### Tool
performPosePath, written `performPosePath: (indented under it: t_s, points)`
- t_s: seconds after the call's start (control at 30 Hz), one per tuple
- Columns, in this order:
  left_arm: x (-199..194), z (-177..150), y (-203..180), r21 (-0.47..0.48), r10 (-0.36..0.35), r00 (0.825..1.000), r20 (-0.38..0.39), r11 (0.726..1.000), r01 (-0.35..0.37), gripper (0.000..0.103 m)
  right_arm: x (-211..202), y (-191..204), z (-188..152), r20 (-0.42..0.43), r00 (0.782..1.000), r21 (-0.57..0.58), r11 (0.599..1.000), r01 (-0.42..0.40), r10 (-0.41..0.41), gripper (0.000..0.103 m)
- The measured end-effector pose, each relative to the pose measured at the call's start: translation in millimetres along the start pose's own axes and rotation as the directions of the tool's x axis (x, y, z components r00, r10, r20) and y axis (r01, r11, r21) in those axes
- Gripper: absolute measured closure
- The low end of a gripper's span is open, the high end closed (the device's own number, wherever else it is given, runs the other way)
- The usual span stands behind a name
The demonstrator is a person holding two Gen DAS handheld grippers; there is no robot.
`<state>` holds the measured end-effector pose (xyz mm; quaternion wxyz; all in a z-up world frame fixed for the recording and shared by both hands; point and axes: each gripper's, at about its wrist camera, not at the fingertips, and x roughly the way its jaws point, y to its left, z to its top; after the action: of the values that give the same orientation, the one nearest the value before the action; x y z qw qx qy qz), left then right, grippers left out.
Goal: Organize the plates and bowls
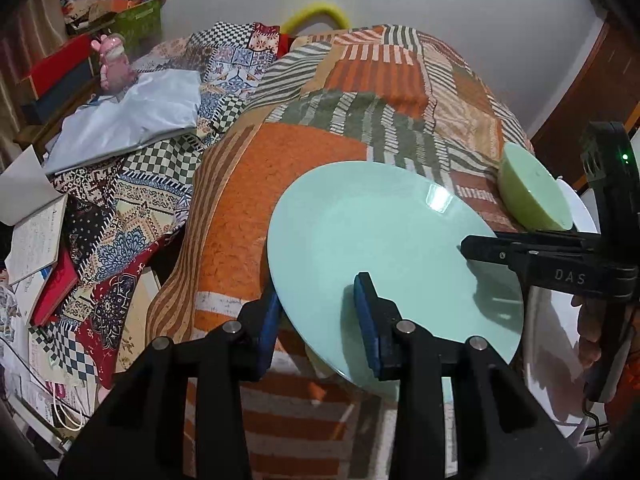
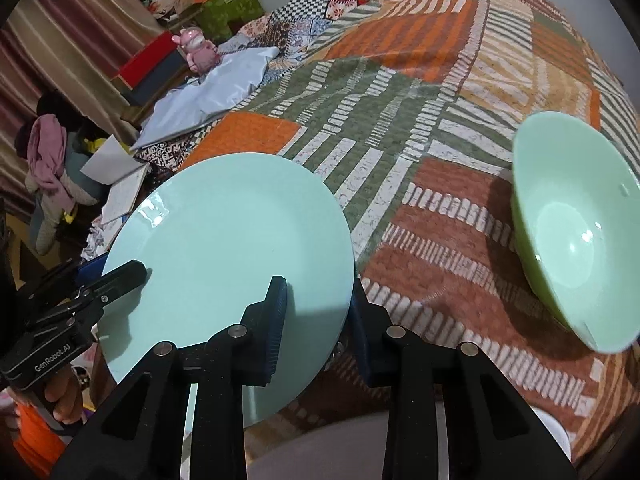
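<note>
A pale mint plate [image 1: 380, 240] [image 2: 224, 240] hangs tilted above the patchwork bed. My right gripper [image 2: 318, 284] is shut on its near right rim, one blue pad on top and the other under the edge. In the left wrist view the right gripper [image 1: 466, 246] reaches in from the right. My left gripper [image 1: 318, 292] straddles the plate's opposite rim with its jaws slightly apart, loose around the edge. In the right wrist view the left gripper [image 2: 136, 272] shows at the plate's left edge. A light green bowl [image 1: 532, 196] [image 2: 580, 232] lies tipped on the quilt to the right.
The quilt [image 1: 320, 92] covers the whole bed. A grey cloth bag [image 1: 132, 120], a pink toy [image 1: 112, 60] and open books [image 1: 36, 236] clutter the left side. A white dish [image 1: 560, 360] sits low at the right. A person's hand [image 2: 64, 396] holds the left gripper's handle.
</note>
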<state>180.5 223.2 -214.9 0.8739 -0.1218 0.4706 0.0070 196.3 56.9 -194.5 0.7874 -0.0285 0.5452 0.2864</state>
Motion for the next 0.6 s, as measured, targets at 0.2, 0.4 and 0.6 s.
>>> performPosePath:
  t_s: [0.2, 0.4, 0.6]
  points:
    - [-17, -6, -11, 0.008, -0.003, 1.0, 0.022, 1.0, 0.002, 0.068, -19, 2, -6, 0.045, 0.999, -0.015, 1.0, 0.009, -0.009, 0.076]
    - [-36, -10, -25, 0.015, -0.015, 0.999, 0.045, 1.0, 0.015, 0.068, -42, 0, -18, 0.094, 0.996, -0.013, 1.0, 0.005, -0.004, 0.076]
    - [-55, -17, -44, 0.035, -0.019, 0.997, 0.07, 0.999, 0.017, 0.068, -65, -6, -30, 0.136, 0.991, -0.005, 1.0, -0.004, 0.004, 0.076]
